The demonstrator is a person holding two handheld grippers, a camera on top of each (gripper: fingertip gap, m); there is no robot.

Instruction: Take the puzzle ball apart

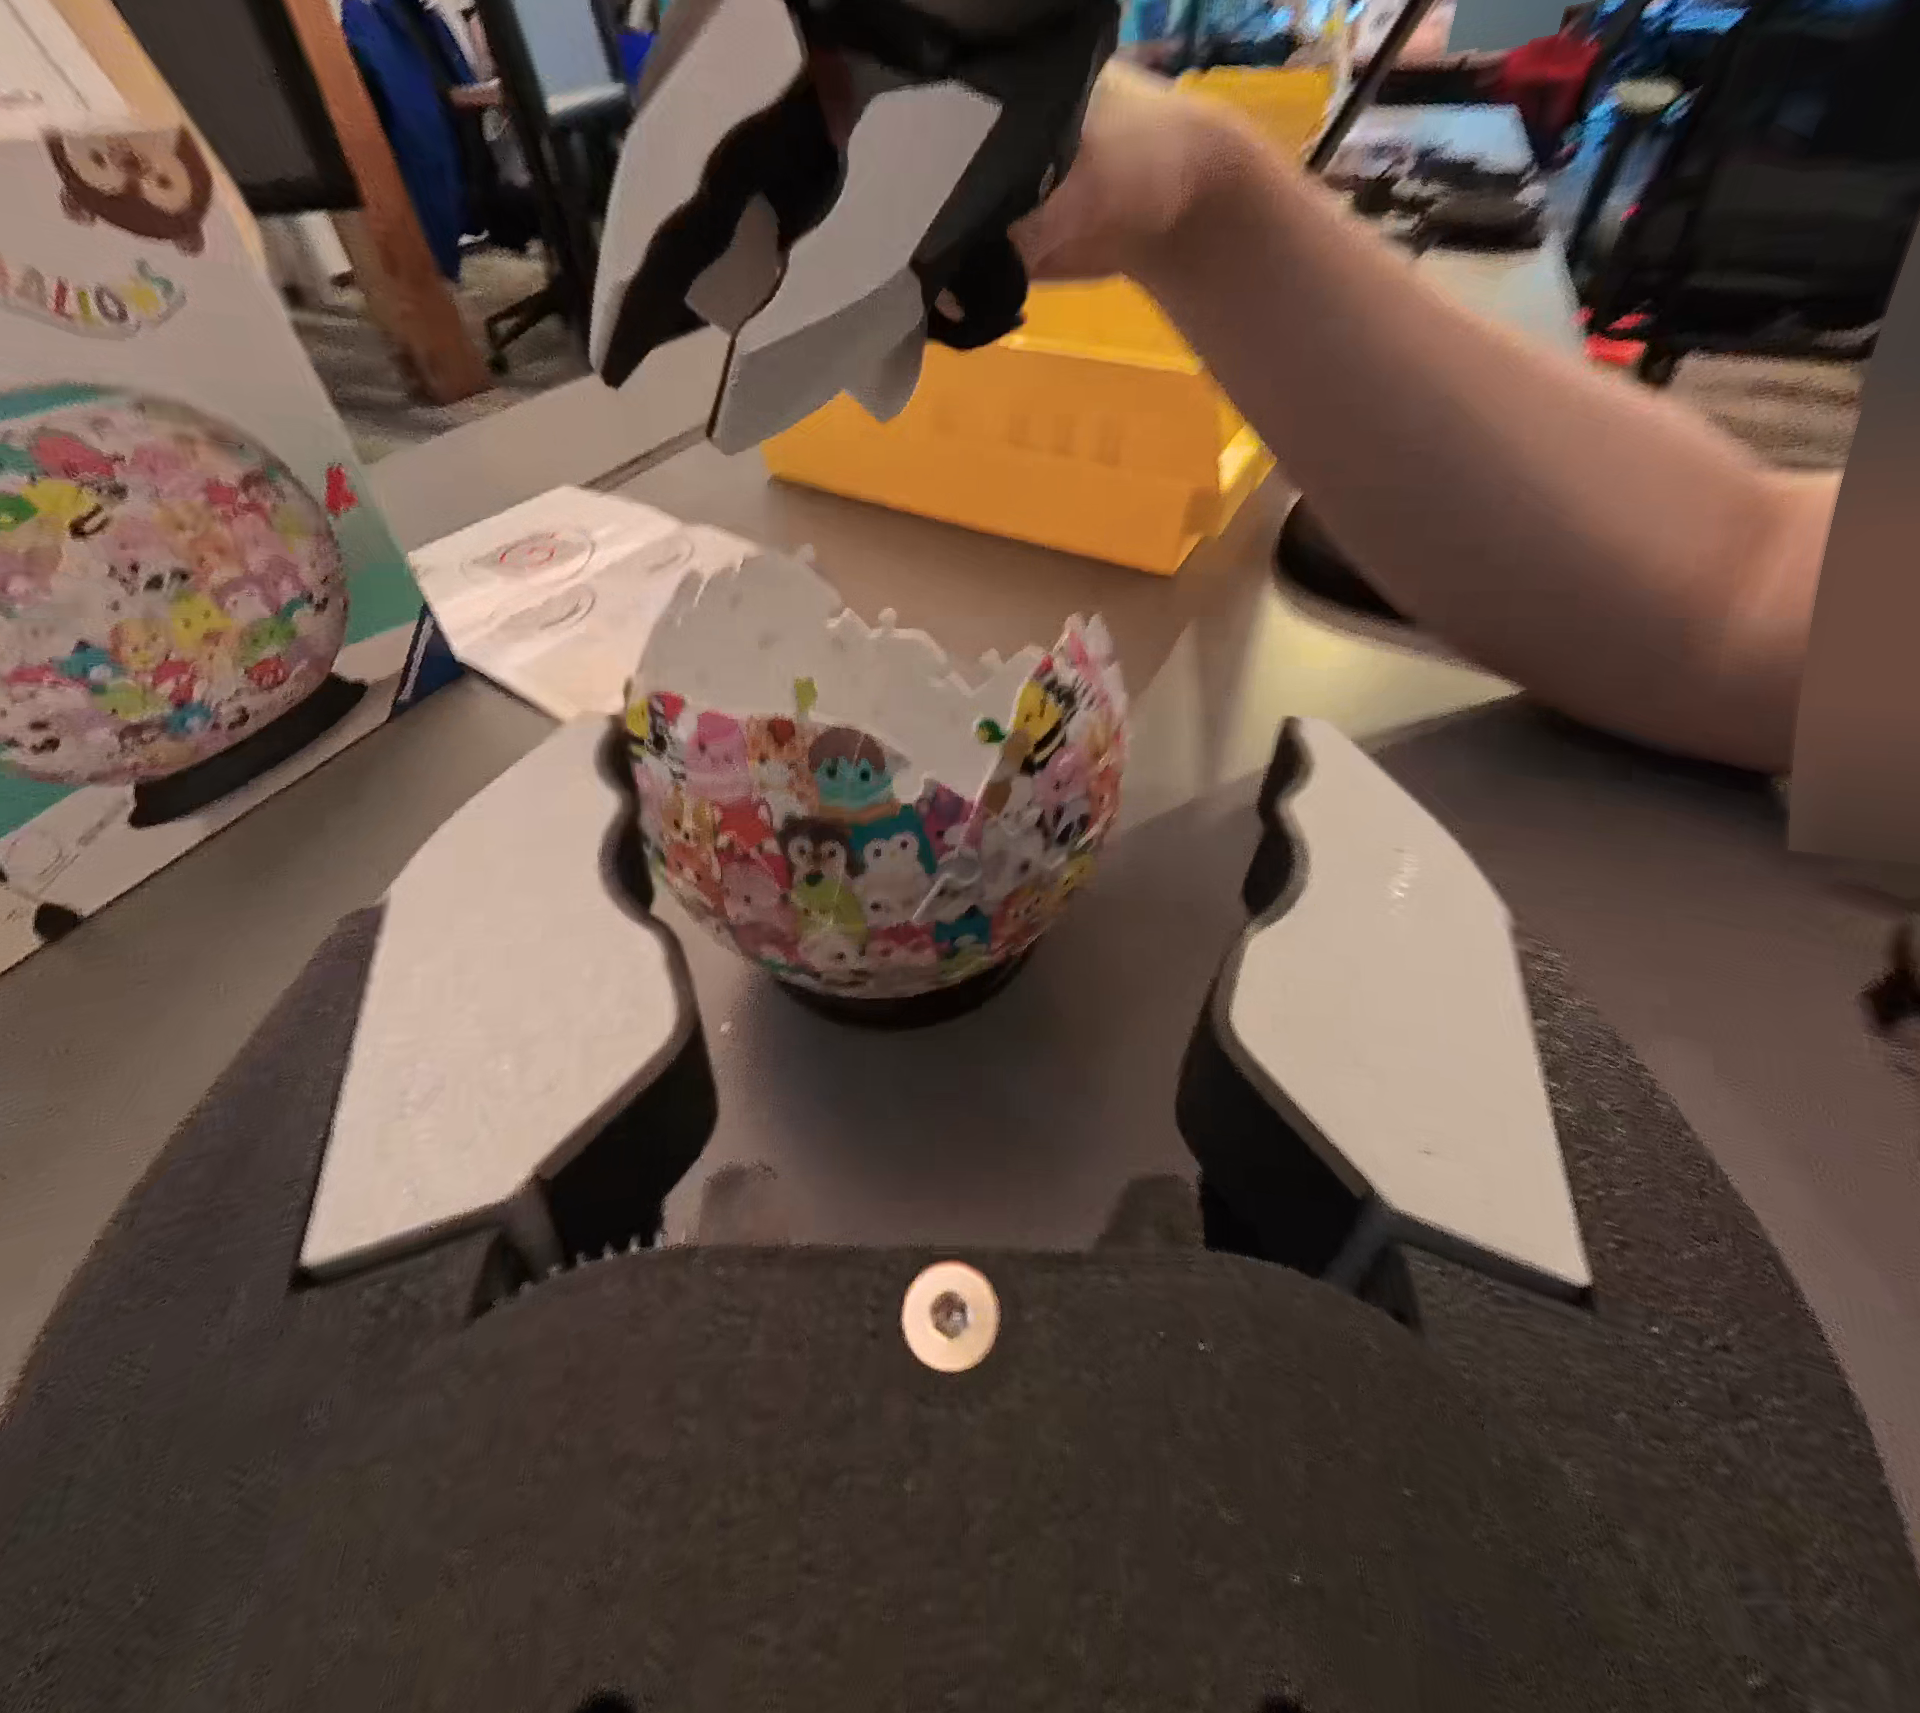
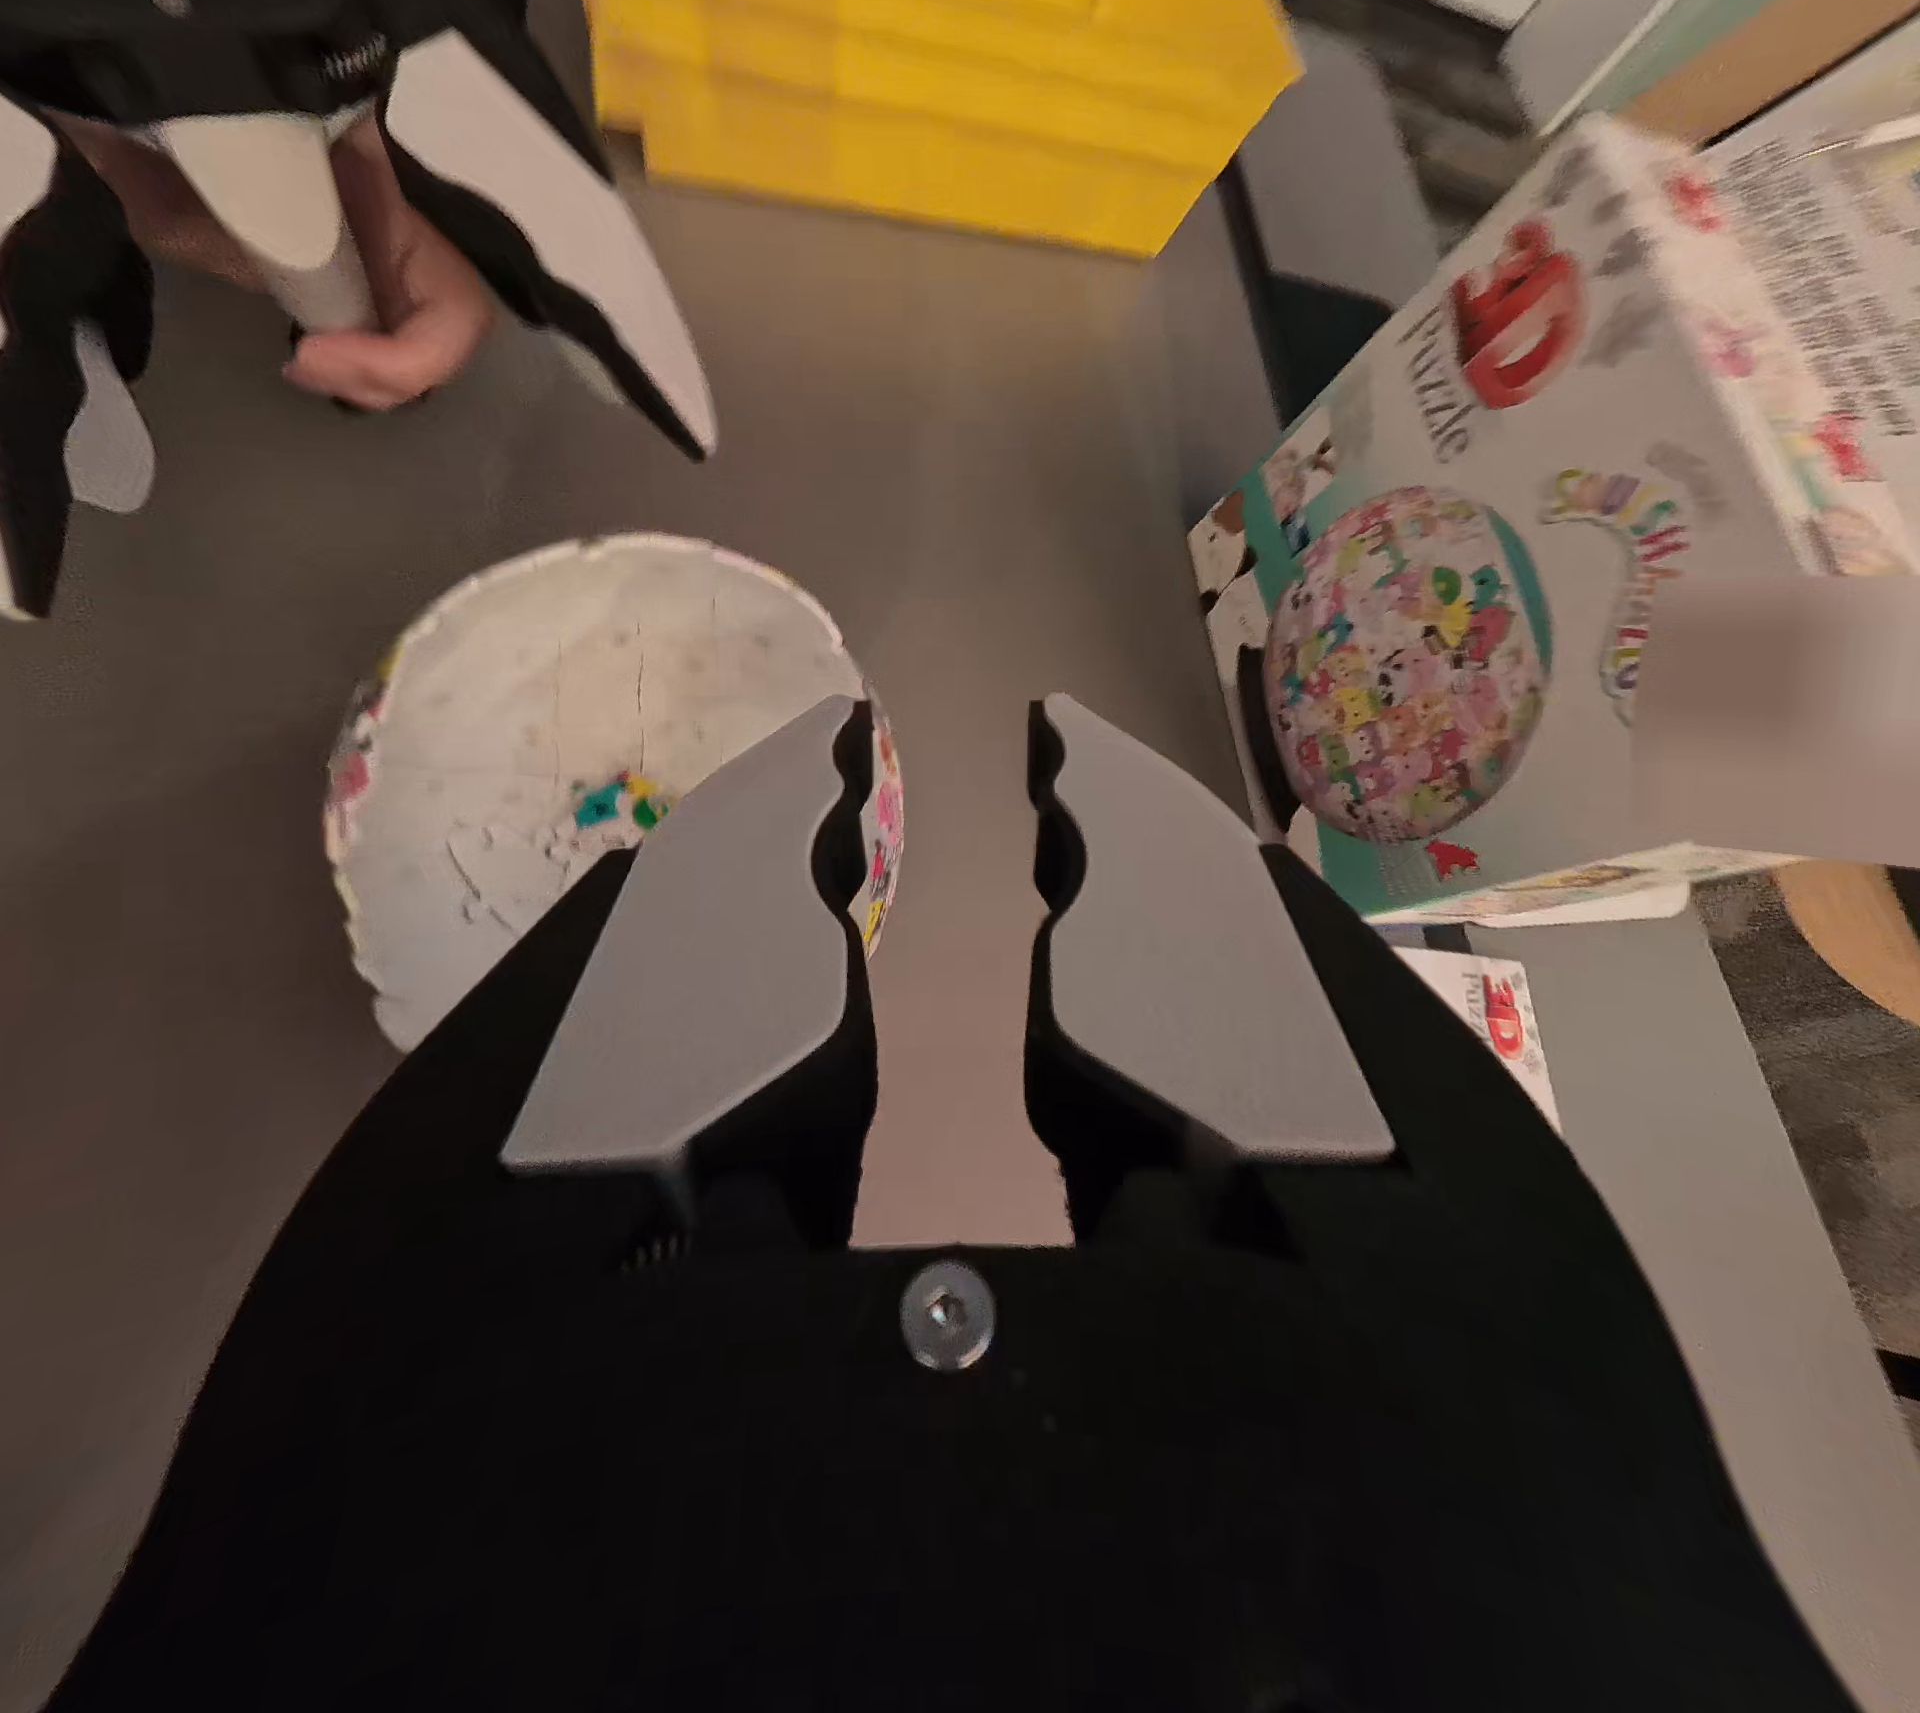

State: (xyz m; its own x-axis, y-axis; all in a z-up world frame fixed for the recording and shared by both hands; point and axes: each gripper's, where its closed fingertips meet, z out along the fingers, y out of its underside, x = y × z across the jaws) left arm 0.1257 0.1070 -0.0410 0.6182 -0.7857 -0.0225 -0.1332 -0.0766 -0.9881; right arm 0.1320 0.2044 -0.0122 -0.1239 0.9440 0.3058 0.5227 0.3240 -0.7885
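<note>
The puzzle ball (image 1: 873, 863) is a colourful half-open shell with a jagged white rim, resting on a black stand (image 1: 894, 1003) on the grey table. From above in the right wrist view it (image 2: 540, 728) shows a white inside with a few loose coloured pieces (image 2: 613, 806). My left gripper (image 1: 951, 728) is open and empty, its fingers on either side of the ball without touching it. My right gripper (image 2: 945, 713) is open with a narrow gap and empty, hovering above the ball's right rim. It also shows in the left wrist view (image 1: 707, 354), above the ball.
A yellow bin (image 1: 1018, 458) stands behind the ball. The puzzle box (image 1: 156, 572) stands at the left, with a paper sheet (image 1: 561, 583) beside it. A person's forearm (image 1: 1455, 500) reaches in from the right. The left gripper (image 2: 369, 520) shows at the upper left of the right wrist view.
</note>
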